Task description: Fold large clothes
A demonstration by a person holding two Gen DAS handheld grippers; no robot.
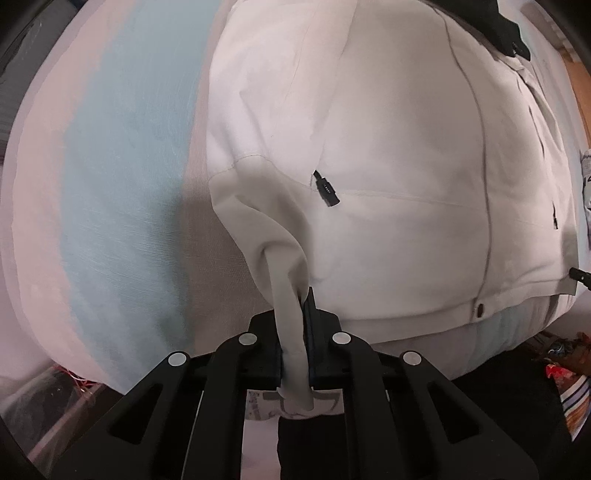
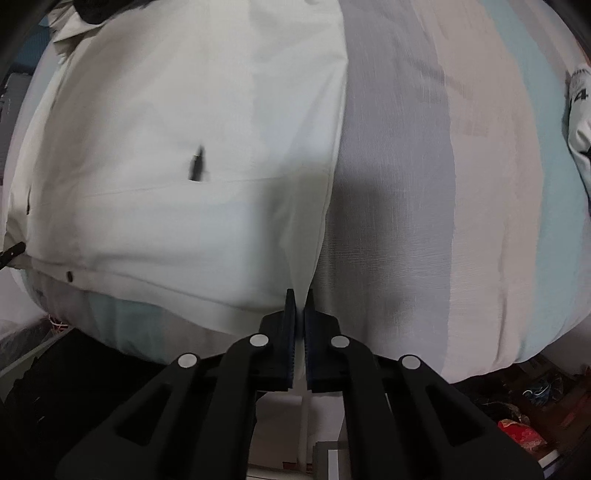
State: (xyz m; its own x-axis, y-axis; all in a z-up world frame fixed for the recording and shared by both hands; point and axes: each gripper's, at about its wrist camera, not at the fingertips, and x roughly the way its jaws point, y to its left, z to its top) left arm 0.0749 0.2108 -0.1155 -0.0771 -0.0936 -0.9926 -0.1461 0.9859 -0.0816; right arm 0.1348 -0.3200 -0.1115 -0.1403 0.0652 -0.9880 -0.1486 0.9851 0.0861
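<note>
A large cream-white jacket (image 1: 388, 166) lies spread front-up on a striped bedsheet (image 1: 122, 155). It has a black zipper pull (image 1: 325, 187) and a dark snap (image 1: 479, 309) near the hem. My left gripper (image 1: 295, 325) is shut on the jacket's lower left corner, with bunched cloth running between the jaws. In the right wrist view the jacket (image 2: 177, 155) fills the left half. My right gripper (image 2: 300, 314) is shut on a thin edge of the jacket's lower right corner.
The bedsheet (image 2: 461, 184) has grey, beige and light blue stripes. Another printed garment (image 2: 580, 122) lies at the right edge. A black garment (image 1: 491, 26) sits beyond the jacket's collar. Clutter (image 2: 521, 434) lies on the floor below the bed's front edge.
</note>
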